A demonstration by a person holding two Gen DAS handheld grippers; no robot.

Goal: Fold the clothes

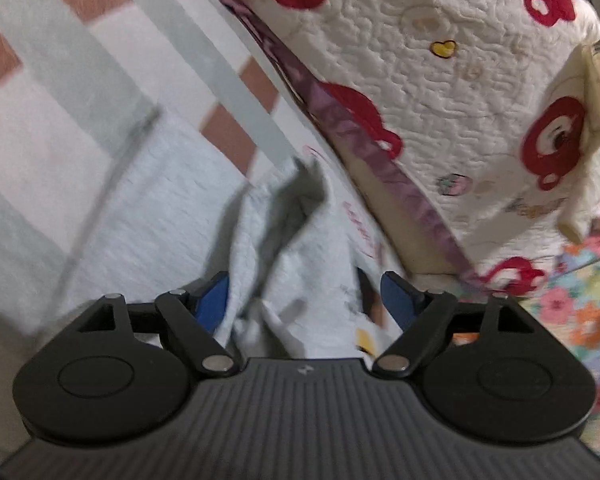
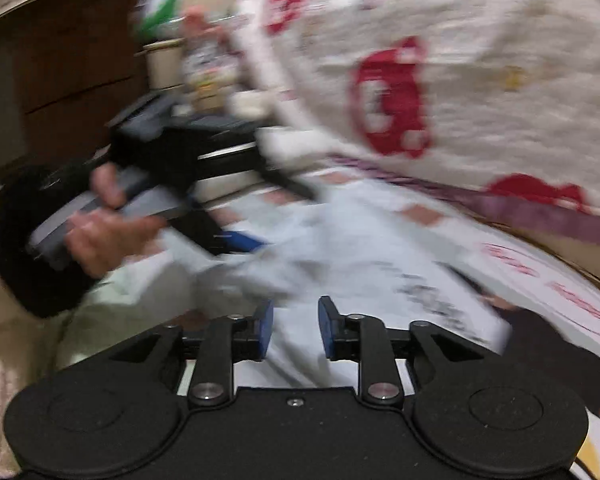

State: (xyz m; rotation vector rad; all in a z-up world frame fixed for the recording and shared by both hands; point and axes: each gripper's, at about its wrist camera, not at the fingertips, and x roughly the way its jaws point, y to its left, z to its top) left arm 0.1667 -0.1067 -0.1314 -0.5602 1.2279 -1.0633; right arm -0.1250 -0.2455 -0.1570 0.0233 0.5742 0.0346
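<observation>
Garment: pale grey knit shirt (image 1: 172, 208), rumpled, beside the quilted bear-print quilt (image 1: 440, 92).
Left tool (image 1: 302, 298): blue pads apart, fabric ridge between.
Right tool (image 2: 295, 326): pads apart over the shirt.

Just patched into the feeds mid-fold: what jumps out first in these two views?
The white quilt with red bear shapes fills the upper right of both views, edged by a purple band. Below it lies the pale grey garment, rumpled between the open jaws of the left gripper. In the blurred right wrist view, a hand grips the left gripper's handle at left, while the right gripper hangs open over the cloth.
</observation>
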